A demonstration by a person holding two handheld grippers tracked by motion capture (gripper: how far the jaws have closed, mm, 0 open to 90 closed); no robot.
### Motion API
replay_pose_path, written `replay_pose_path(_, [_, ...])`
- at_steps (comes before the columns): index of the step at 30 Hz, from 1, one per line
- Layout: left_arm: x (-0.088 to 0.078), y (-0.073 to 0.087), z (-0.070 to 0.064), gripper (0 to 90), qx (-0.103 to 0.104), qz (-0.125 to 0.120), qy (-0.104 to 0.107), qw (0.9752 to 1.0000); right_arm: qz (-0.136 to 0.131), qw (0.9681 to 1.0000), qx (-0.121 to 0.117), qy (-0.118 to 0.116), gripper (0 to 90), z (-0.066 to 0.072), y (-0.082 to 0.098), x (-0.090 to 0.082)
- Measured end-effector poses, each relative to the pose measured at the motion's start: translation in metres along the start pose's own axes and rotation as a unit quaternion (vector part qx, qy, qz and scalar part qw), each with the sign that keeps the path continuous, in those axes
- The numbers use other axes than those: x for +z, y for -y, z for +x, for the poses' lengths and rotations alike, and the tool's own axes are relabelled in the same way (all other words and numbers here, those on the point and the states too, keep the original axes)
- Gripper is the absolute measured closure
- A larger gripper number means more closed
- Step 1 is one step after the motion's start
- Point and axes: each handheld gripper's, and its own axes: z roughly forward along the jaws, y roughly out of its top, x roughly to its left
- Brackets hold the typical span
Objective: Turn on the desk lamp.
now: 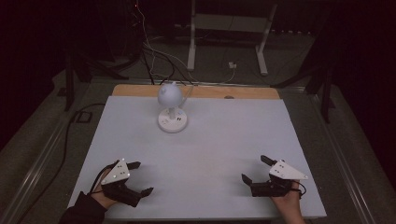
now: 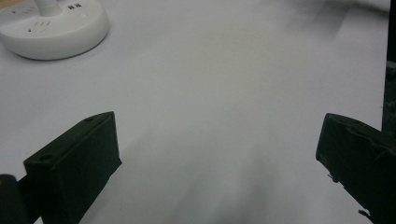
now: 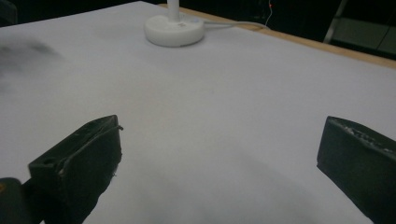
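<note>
High view: a white desk lamp [image 1: 171,108] stands near the far edge of the white table [image 1: 215,140], well apart from both hands. The left gripper [image 1: 140,178] rests at the near left corner and the right gripper [image 1: 256,169] at the near right. Both have jaws spread wide with nothing between them.

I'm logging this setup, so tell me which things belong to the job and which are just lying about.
In the job:
- small white desk lamp with round base
- left gripper, open
- right gripper, open

Lying about:
- white power adapter on the floor
- white table frame behind
</note>
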Motion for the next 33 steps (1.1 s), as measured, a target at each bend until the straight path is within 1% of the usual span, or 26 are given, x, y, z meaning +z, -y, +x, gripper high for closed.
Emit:
replay_pose_path(1, [0.000, 0.000, 0.000, 0.1, 0.001, 0.003, -0.001, 1.0000, 0.000, 1.0000, 0.000, 0.000, 0.0, 0.000, 0.000, 0.000])
replay_pose_path(2, [0.000, -0.001, -0.001, 0.1, 0.004, 0.003, -0.001, 1.0000, -0.007, 1.0000, -0.002, 0.003, 0.0, 0.001, -0.001, -0.001])
replay_pose_path(5, [0.000, -0.003, -0.002, 0.1, 0.006, 0.001, 0.003, 1.0000, -0.007, 1.0000, -0.003, 0.005, 0.0, 0.002, -0.001, -0.001])
replay_pose_path(8, [-0.001, -0.006, -0.004, 0.1, 0.014, 0.002, 0.007, 0.9999, -0.005, 1.0000, -0.002, 0.006, 0.0, 0.001, -0.001, -0.001])
replay_pose_path(10, [-0.001, -0.008, -0.005, 0.1, 0.014, 0.000, 0.007, 0.9999, -0.005, 1.0000, -0.002, 0.008, 0.0, 0.000, -0.001, -0.001])
replay_pose_path(11, [-0.002, -0.009, -0.005, 0.1, 0.012, -0.002, 0.007, 0.9999, -0.004, 1.0000, 0.002, 0.008, 0.0, 0.000, -0.001, -0.001])
replay_pose_path(14, [-0.003, -0.013, -0.006, 0.1, 0.014, -0.005, 0.011, 0.9998, -0.002, 1.0000, 0.000, 0.009, 0.0, -0.001, -0.001, -0.001])
replay_pose_path(17, [-0.003, -0.015, -0.006, 0.1, 0.010, -0.004, 0.014, 0.9998, -0.002, 1.0000, 0.001, 0.007, 0.0, 0.000, -0.001, -0.001])
replay_pose_path(20, [-0.003, -0.017, -0.006, 0.1, 0.010, -0.006, 0.012, 0.9999, -0.004, 1.0000, -0.005, 0.007, 0.0, 0.001, -0.002, -0.001])
replay_pose_path(22, [-0.004, -0.020, -0.005, 0.1, 0.006, -0.009, 0.014, 0.9998, -0.005, 1.0000, -0.004, 0.008, 0.0, 0.001, -0.002, -0.001])
replay_pose_path(26, [-0.003, -0.026, -0.004, 0.1, 0.009, -0.005, 0.011, 0.9999, -0.005, 0.9999, -0.005, 0.010, 0.0, 0.001, -0.002, -0.001])
replay_pose_path(28, [-0.002, -0.029, -0.004, 0.1, 0.008, -0.006, 0.011, 0.9999, -0.006, 0.9999, -0.001, 0.011, 0.0, 0.001, -0.002, -0.001])
replay_pose_path(31, [-0.001, -0.034, -0.003, 0.1, 0.011, -0.006, 0.009, 0.9999, -0.006, 0.9999, -0.004, 0.011, 0.0, 0.001, -0.002, -0.001])
replay_pose_path(33, [0.000, -0.037, -0.002, 0.1, 0.007, -0.009, 0.008, 0.9999, -0.006, 0.9999, -0.004, 0.012, 0.0, 0.001, -0.002, -0.001])
